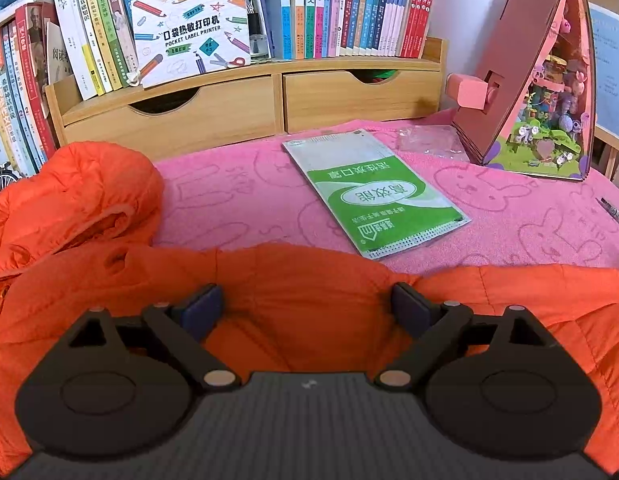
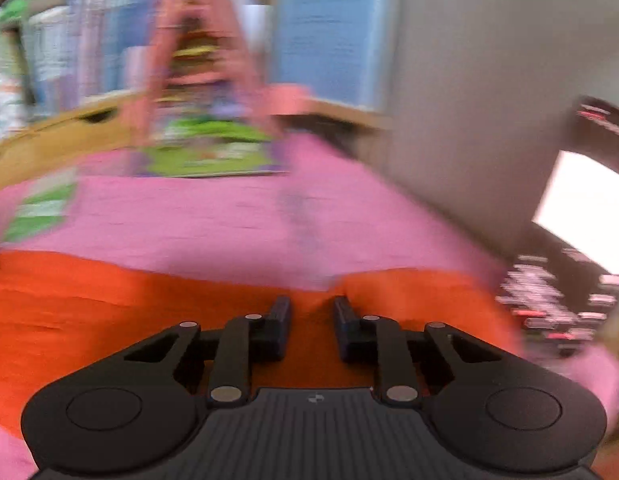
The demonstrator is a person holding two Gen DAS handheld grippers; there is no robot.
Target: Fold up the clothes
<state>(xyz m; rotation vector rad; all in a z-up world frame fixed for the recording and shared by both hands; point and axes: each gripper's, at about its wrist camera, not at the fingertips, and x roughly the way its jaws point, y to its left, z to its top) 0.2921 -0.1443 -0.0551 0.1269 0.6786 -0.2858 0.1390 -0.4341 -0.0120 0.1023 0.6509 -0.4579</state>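
An orange puffy jacket (image 1: pixel 309 292) lies spread on a pink towel (image 1: pixel 245 200), its hood (image 1: pixel 77 200) bunched at the left. My left gripper (image 1: pixel 307 308) is wide open just above the jacket's body, pads apart and nothing pinched. The right wrist view is smeared by motion. There my right gripper (image 2: pixel 312 312) sits at the jacket's (image 2: pixel 109 312) far edge, jaws close together with orange fabric filling the narrow gap between them.
A green and white packet (image 1: pixel 373 192) lies on the towel beyond the jacket. A pink triangular model house (image 1: pixel 541 92) stands at the back right, a pen (image 1: pixel 613 216) at the right edge. Wooden drawers (image 1: pixel 245 112) and rows of books close the back.
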